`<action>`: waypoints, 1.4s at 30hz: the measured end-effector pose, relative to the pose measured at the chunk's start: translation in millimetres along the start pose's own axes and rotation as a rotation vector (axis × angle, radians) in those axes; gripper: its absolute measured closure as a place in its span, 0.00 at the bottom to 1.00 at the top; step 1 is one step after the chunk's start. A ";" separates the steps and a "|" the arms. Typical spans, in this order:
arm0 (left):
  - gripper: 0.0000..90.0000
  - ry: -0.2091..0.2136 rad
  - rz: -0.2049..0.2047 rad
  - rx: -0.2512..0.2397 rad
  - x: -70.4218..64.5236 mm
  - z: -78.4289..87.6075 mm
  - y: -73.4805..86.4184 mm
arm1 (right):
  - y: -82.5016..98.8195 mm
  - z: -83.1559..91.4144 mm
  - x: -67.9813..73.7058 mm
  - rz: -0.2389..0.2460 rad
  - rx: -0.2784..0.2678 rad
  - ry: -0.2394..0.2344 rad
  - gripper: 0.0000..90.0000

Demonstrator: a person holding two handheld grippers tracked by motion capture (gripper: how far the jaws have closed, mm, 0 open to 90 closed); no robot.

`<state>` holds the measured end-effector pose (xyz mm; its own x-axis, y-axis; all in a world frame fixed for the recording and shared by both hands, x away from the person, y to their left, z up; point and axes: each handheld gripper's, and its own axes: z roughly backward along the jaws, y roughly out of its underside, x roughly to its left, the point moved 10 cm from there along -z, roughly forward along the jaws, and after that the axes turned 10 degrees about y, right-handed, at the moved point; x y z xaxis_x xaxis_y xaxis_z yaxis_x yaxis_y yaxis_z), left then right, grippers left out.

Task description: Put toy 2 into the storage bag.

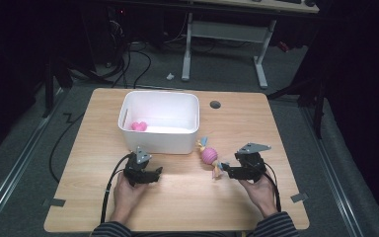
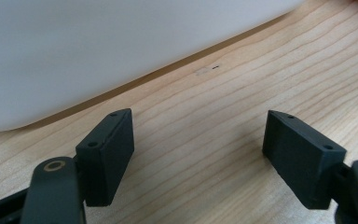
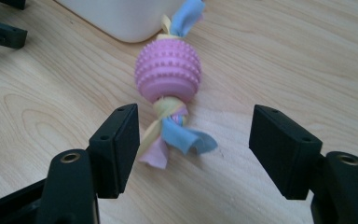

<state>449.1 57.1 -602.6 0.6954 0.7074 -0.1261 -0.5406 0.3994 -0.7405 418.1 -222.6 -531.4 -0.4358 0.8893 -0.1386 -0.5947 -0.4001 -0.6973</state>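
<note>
The right gripper (image 3: 193, 144), jaws spread, brackets the fabric tail of the pink ball toy (image 3: 168, 70), whose long axis points toward the frame's top, apparently untouched.

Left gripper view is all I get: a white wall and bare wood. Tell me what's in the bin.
Observer: A small pink thing lies in the bin, near its left end.
Operator: Now describe the right gripper.
Observer: The right gripper is open, off the bin's right front corner, with the cloth tail of a pink ball toy between its jaws.
</note>
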 end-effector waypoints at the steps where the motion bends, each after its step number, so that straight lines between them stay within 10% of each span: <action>1: 0.28 0.000 0.000 0.000 0.0 0.0 0.0 | -2.9 -1.3 1.5 0.007 -0.001 -0.003 0.37; 19: 0.28 0.002 0.001 0.000 -0.5 0.0 0.1 | -29.2 -39.5 27.4 0.120 0.087 -0.003 0.32; 42: 0.27 0.005 -0.007 0.002 -0.9 -0.2 0.1 | -17.7 -78.0 32.1 0.121 0.195 0.008 0.28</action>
<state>448.5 56.4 -602.8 0.7012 0.7020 -0.1245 -0.5369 0.4051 -0.7400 467.3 -169.7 -578.4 -0.5072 0.8334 -0.2194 -0.6578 -0.5389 -0.5262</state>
